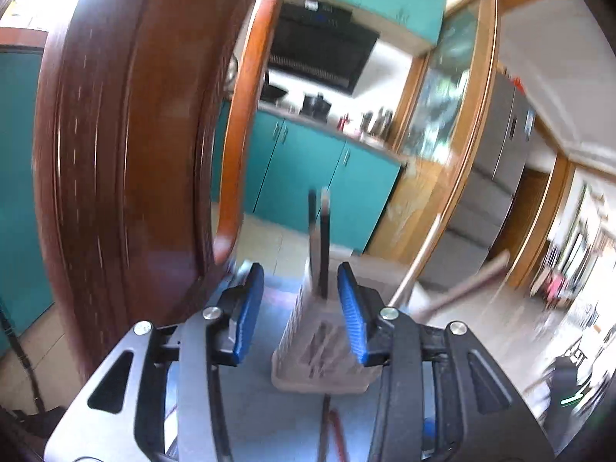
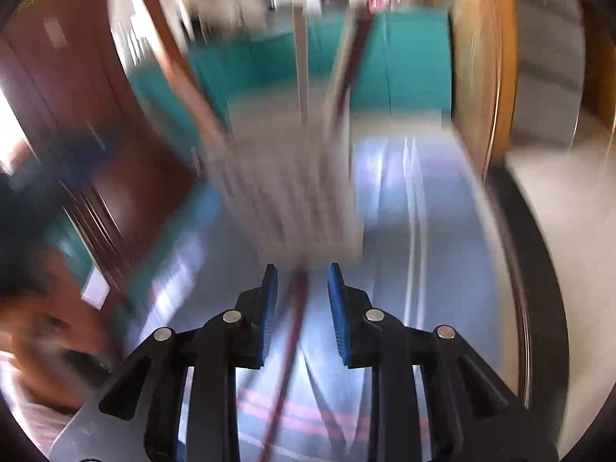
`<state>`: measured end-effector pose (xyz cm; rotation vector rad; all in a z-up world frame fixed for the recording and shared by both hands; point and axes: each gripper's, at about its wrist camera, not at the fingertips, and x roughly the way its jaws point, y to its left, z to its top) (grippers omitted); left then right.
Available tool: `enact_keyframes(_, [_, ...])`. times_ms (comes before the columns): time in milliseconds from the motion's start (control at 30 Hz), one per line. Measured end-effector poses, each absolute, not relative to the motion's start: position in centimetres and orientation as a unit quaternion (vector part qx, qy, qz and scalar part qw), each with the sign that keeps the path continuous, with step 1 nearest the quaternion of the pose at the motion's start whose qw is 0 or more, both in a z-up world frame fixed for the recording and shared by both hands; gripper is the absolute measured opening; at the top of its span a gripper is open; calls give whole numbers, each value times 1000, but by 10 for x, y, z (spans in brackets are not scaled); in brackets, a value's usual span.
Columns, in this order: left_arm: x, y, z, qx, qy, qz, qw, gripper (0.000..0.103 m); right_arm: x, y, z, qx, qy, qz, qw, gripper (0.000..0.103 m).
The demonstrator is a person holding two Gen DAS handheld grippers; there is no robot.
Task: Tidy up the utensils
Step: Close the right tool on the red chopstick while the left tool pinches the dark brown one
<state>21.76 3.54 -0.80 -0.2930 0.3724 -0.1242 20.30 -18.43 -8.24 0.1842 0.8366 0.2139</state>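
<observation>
A beige slotted utensil holder [image 1: 319, 346] stands on the glossy table just ahead of my left gripper [image 1: 300, 273]. The blue pads are apart with nothing pressed between them. Dark utensils [image 1: 323, 238] stand upright in the holder. In the blurred right wrist view the same holder [image 2: 296, 200] sits beyond my right gripper [image 2: 302, 281], with pale and reddish utensils [image 2: 346, 61] sticking up from it. The right gripper is open, and a red-brown chopstick [image 2: 292, 331] lies on the table in the gap, nearer the left pad, with no pad touching it.
A dark wooden frame [image 1: 115, 154] fills the left side. Teal cabinets [image 1: 308, 177] stand behind the table. A pale stick [image 1: 408, 281] slants at the right of the holder. The table has a dark round rim [image 2: 539, 308]. A person's hand [image 2: 38, 338] is at lower left.
</observation>
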Motion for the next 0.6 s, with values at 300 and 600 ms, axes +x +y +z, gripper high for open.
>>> enact_keyframes(300, [231, 32, -28, -116, 236, -26, 964, 41, 234, -152, -148, 51, 496, 108, 860, 27])
enact_keyframes(600, [235, 31, -36, -107, 250, -24, 962, 44, 239, -136, -150, 8, 495, 106, 862, 27])
